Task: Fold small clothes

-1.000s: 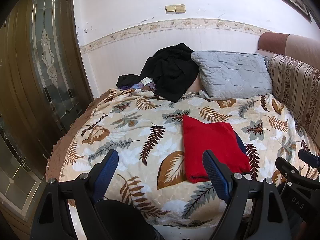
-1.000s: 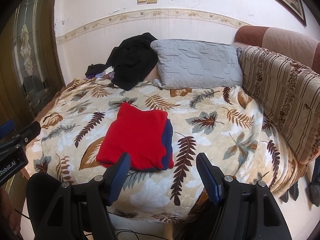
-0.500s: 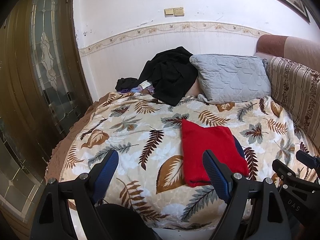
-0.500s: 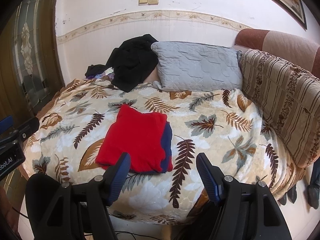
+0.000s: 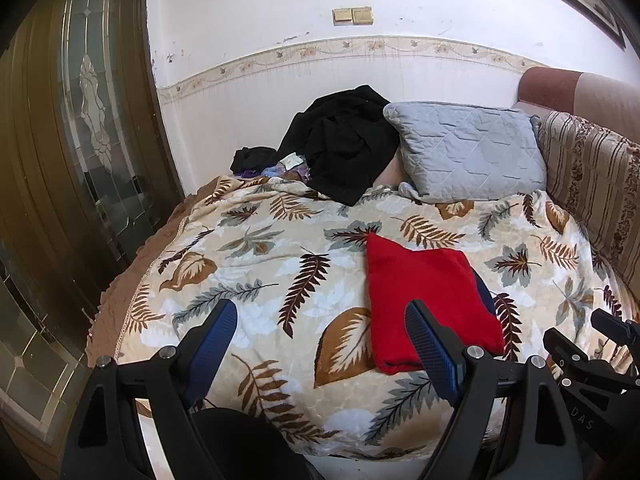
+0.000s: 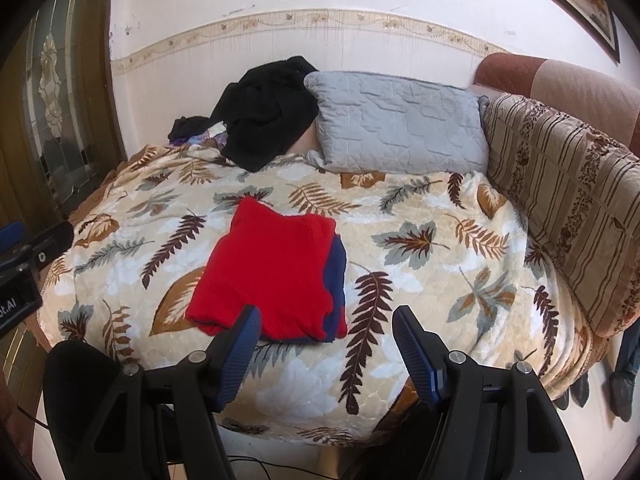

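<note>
A folded red garment [image 5: 428,300] [image 6: 268,276] with a dark blue layer showing along its right edge lies flat on the leaf-patterned blanket [image 5: 280,280] [image 6: 420,264] of a bed. My left gripper [image 5: 320,324] hangs open above the bed's near edge, the garment just beyond its right finger. My right gripper [image 6: 326,330] is open too, held back over the near edge with the garment's front hem beyond its left finger. Nothing sits between either pair of fingers. Each gripper shows at the other view's side edge.
A grey quilted pillow [image 5: 464,152] [image 6: 396,120] and a heap of black clothes [image 5: 344,140] [image 6: 264,112] lie at the head by the wall. A striped sofa back [image 6: 568,188] borders the bed's right side. A glazed wooden door [image 5: 80,140] stands left. Shoes [image 6: 620,388] sit on the floor.
Both views have drawn back slightly from the bed, so the garment sits a little farther from the fingers. The garment itself has not moved and both grippers stay open.
</note>
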The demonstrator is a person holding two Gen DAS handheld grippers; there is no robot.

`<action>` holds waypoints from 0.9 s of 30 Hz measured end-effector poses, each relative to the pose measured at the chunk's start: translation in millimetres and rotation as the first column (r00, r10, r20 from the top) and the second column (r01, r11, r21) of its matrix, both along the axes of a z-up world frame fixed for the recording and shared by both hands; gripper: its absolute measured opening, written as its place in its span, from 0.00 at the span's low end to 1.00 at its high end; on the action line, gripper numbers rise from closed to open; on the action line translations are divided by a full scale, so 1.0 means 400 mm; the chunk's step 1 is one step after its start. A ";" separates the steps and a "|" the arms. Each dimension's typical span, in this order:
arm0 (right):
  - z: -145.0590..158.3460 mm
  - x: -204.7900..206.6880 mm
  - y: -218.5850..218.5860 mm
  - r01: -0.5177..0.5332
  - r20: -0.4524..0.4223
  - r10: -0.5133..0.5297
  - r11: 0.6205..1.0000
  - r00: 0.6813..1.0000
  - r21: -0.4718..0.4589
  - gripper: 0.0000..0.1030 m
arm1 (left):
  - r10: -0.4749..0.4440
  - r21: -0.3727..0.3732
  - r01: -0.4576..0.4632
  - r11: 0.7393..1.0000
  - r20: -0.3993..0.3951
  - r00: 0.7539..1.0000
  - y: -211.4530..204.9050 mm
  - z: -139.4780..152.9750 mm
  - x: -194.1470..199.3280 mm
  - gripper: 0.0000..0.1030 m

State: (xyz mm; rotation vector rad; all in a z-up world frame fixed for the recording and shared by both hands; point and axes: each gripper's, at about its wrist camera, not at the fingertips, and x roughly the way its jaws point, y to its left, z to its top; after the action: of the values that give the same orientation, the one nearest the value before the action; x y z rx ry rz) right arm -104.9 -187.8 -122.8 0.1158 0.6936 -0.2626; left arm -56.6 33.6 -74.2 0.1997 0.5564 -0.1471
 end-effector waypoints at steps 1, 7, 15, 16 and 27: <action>-0.003 -0.001 0.001 -0.001 -0.001 0.001 1.000 1.000 0.000 0.70 | 0.001 -0.001 -0.001 1.000 -0.003 1.000 0.001 -0.002 0.002 0.84; 0.002 0.005 0.011 -0.009 0.005 0.009 1.000 1.000 -0.013 0.70 | 0.009 0.001 -0.009 1.000 -0.010 1.000 0.005 -0.007 0.011 0.84; 0.016 0.011 0.020 -0.013 0.017 0.013 1.000 1.000 -0.021 0.70 | 0.022 -0.005 -0.022 1.000 -0.012 1.000 0.018 -0.007 0.019 0.84; 0.016 0.012 0.020 -0.014 0.013 0.014 1.000 1.000 -0.021 0.70 | 0.022 -0.005 -0.022 1.000 -0.013 1.000 0.020 -0.008 0.021 0.84; 0.011 0.026 0.027 -0.024 0.010 0.024 0.999 1.000 -0.027 0.70 | 0.017 -0.005 -0.017 1.000 -0.014 1.000 0.021 -0.014 0.027 0.84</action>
State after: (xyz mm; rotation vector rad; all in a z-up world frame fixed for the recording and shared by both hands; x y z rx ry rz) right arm -94.5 -176.9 -118.4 0.0832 0.6803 -0.2481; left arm -45.8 41.8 -79.8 0.1887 0.5712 -0.1337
